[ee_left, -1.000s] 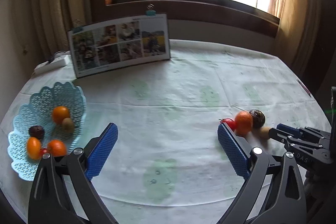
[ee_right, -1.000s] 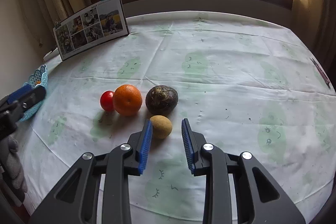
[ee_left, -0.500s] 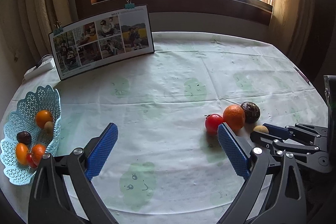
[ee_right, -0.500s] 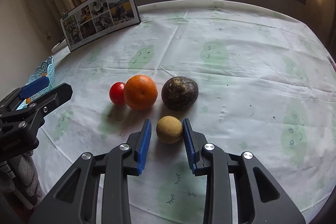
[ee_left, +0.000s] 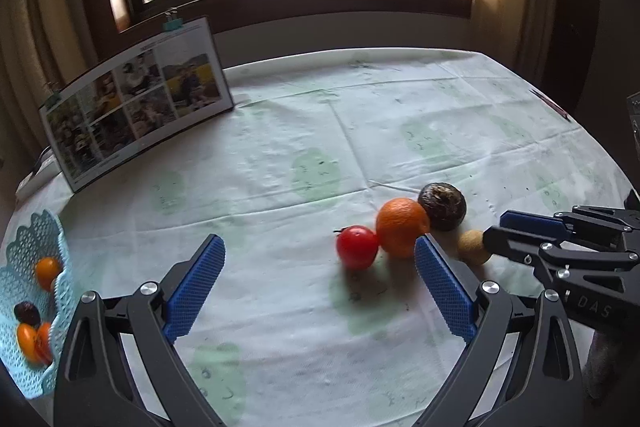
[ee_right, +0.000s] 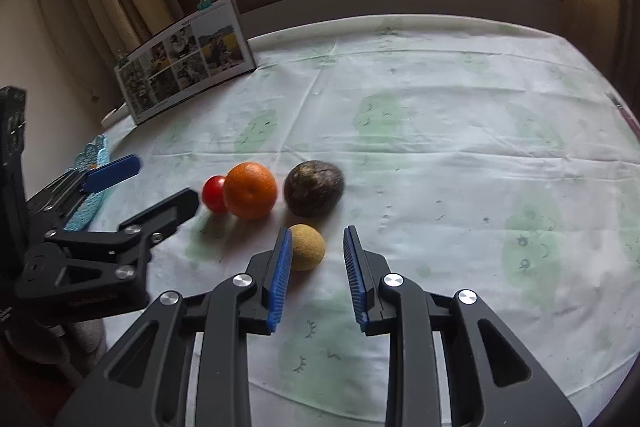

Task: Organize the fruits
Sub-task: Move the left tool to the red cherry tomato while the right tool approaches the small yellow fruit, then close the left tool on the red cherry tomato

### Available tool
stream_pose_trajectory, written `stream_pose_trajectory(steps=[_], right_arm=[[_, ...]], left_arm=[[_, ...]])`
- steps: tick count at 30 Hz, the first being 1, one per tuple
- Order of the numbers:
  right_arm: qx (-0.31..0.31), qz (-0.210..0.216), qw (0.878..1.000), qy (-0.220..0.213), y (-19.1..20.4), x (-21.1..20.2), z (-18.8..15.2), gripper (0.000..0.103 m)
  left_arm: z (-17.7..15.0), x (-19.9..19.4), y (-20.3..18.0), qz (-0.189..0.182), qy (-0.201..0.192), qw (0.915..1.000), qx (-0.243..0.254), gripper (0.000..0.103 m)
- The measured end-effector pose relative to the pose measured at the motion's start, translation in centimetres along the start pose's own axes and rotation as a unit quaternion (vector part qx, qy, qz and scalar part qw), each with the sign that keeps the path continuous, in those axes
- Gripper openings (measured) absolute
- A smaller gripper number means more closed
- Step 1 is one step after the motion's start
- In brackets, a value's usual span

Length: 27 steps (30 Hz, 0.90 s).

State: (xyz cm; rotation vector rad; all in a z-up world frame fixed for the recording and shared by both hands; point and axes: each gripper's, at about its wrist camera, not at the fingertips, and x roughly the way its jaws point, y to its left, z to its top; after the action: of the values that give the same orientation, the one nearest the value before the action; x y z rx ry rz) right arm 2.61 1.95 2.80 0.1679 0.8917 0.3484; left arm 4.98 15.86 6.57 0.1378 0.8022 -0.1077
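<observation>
On the surface (ee_right: 460,155), covered with a pale cloth with green prints, four fruits lie close together: a red tomato (ee_left: 357,247), an orange (ee_left: 402,227) touching it, a dark round fruit (ee_left: 442,206) beside the orange, and a small tan fruit (ee_right: 306,247) just in front of them.

The right tool (ee_right: 316,259) is low over the cloth with its two blue pads apart. The tan fruit sits at the tips, close against the left pad, with a clear gap to the right pad; it is not gripped.

The left tool (ee_left: 320,283) is wide apart and holds nothing. The tomato lies just ahead of it, between the lines of its fingers, and the orange is near the tip of its right finger.

Far to the left, at the edge of the surface, a light blue lace-like basket (ee_left: 24,259) holds some orange fruits and one dark fruit. A photo board (ee_left: 136,119) stands at the back, under the window.
</observation>
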Motion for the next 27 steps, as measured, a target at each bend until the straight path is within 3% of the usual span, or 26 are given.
stream_pose_trajectory(steps=[3, 5, 10, 15, 25, 27], right_arm=[[-0.001, 0.007, 1.0, 0.004, 0.1, 0.3, -0.2, 0.03], [0.0, 0.006, 1.0, 0.003, 0.2, 0.3, -0.3, 0.034], [0.012, 0.014, 1.0, 0.002, -0.3, 0.3, -0.3, 0.035], [0.013, 0.018, 1.0, 0.004, -0.3, 0.4, -0.4, 0.035], [-0.001, 0.022, 1.0, 0.011, 0.3, 0.8, -0.6, 0.037], [-0.002, 0.022, 1.0, 0.012, 0.4, 0.9, -0.7, 0.037]], left_arm=[[0.1, 0.8, -0.7, -0.005, 0.004, 0.9998, 0.018, 0.096], [0.1, 1.5, -1.0, -0.012, 0.013, 0.9994, 0.029, 0.082], [0.2, 2.3, -0.9, -0.061, 0.028, 0.9974, 0.027, 0.072], [-0.1, 1.9, -0.5, -0.086, 0.032, 0.9949, 0.041, 0.07], [-0.5, 3.6, -0.4, -0.077, 0.056, 0.9936, 0.062, 0.069], [-0.2, 3.8, -0.5, -0.083, 0.056, 0.9928, 0.067, 0.063]])
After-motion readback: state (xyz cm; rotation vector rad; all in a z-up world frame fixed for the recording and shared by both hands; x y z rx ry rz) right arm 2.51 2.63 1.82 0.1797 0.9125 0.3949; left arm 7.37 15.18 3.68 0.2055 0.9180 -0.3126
